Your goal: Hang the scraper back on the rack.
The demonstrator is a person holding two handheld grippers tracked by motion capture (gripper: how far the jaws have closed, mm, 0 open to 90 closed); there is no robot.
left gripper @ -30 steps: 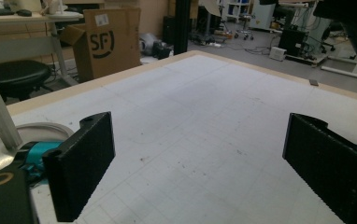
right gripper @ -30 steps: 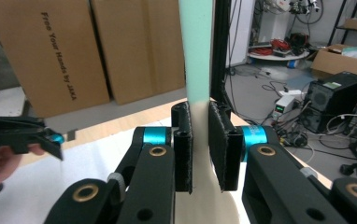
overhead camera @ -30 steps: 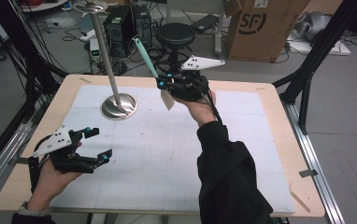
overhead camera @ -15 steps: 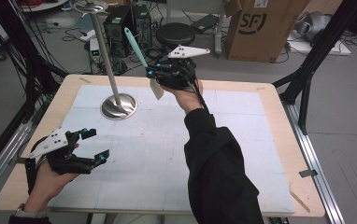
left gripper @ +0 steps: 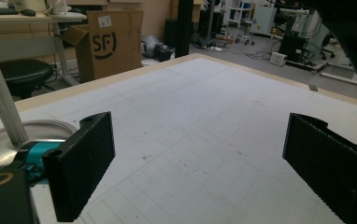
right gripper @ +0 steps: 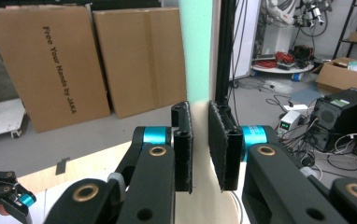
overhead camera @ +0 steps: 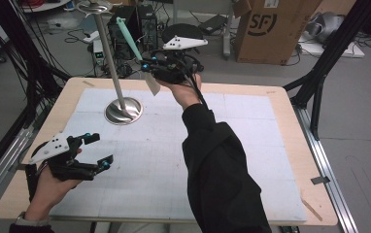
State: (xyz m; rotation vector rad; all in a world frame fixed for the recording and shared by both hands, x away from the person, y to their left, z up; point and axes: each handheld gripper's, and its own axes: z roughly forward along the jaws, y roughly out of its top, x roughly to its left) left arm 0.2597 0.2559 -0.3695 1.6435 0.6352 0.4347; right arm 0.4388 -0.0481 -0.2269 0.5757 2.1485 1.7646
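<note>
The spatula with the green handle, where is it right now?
The spatula is clamped in the right gripper, lifted above the table's far edge in the high view, handle slanting up just right of the metal stand.

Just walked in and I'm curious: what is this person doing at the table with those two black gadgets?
A person holds a black two-jaw tool in each hand. The right tool is shut on a long mint-green and cream spatula-like utensil, lifted above the far edge of the white gridded table mat, beside a tall silver metal stand with a round base. The left tool rests low near the front left, jaws open with nothing between them.
</note>
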